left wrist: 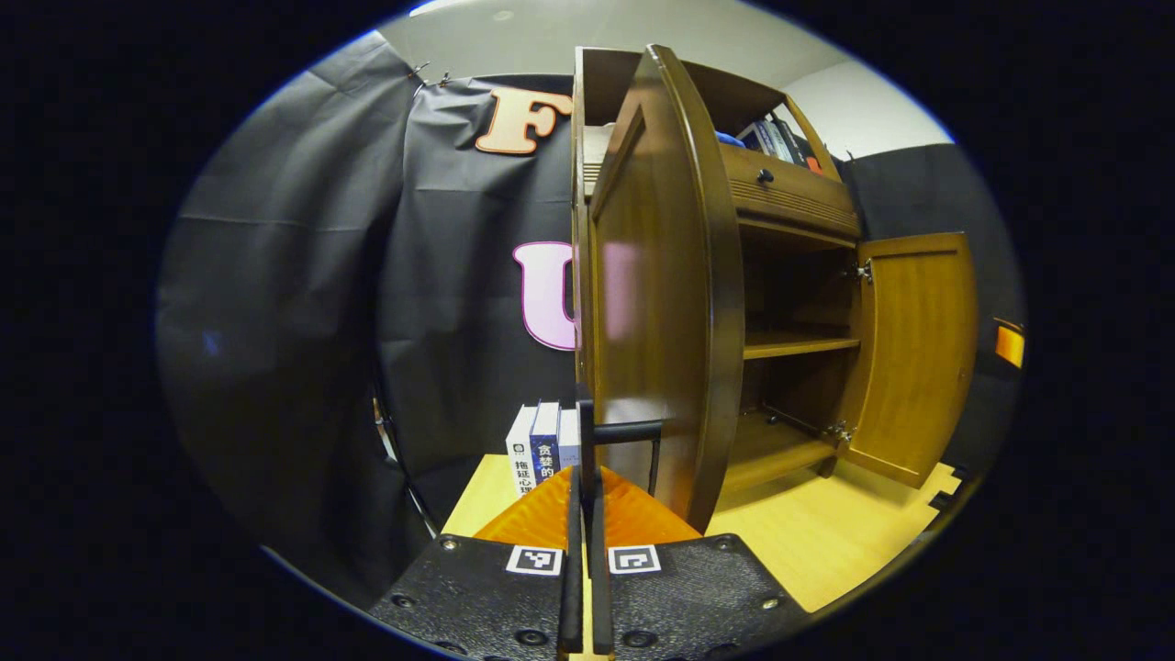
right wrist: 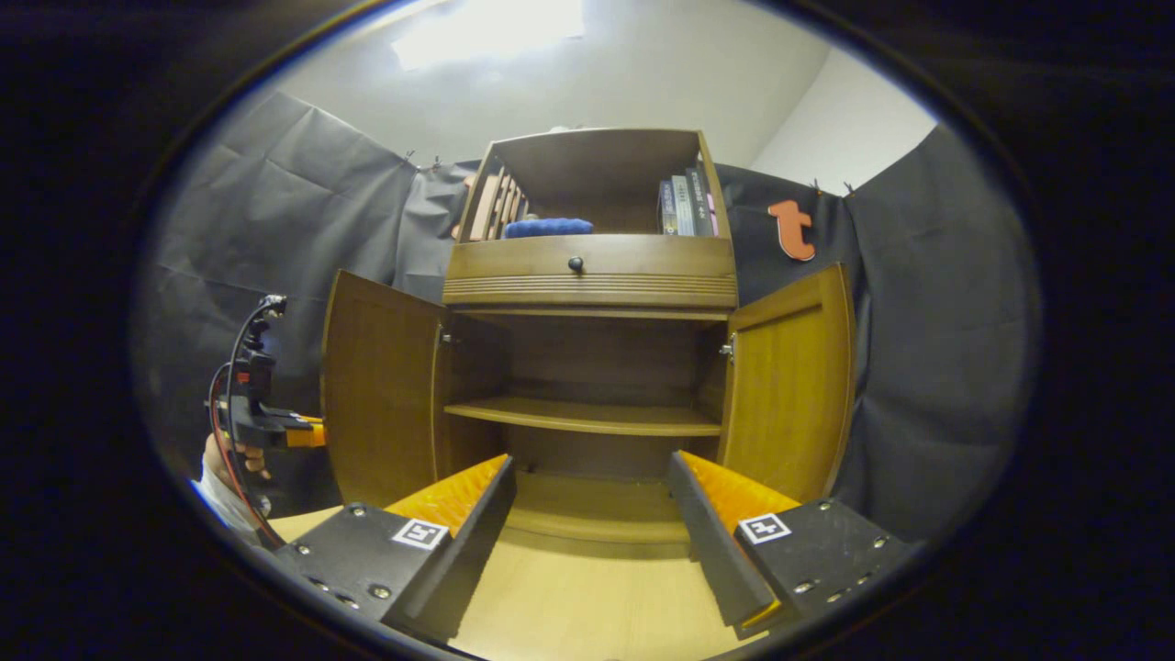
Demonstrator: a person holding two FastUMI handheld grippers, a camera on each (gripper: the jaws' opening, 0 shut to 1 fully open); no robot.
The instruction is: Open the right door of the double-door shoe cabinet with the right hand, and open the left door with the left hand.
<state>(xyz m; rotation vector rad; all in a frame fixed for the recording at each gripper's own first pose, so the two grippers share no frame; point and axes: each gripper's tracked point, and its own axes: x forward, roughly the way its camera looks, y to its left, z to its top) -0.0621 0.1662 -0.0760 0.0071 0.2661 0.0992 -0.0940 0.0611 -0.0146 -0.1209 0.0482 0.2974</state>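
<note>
My left gripper [left wrist: 587, 477] was clenched on the dark handle [left wrist: 627, 431] of the left door [left wrist: 661, 303], which stood wide open, edge toward me. My right gripper [right wrist: 592, 500] was released, its fingers well apart, holding nothing, in front of the shoe cabinet [right wrist: 587, 275] on the desk [right wrist: 587, 597]. The right door [right wrist: 789, 386] was open too. Both inner shelves were bare.

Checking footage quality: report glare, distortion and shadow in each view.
Left gripper view: pink glare on the left door, whose edge bows from fisheye distortion. Right gripper view: a blown-out ceiling light; the cabinet interior is shadowed but legible.
</note>
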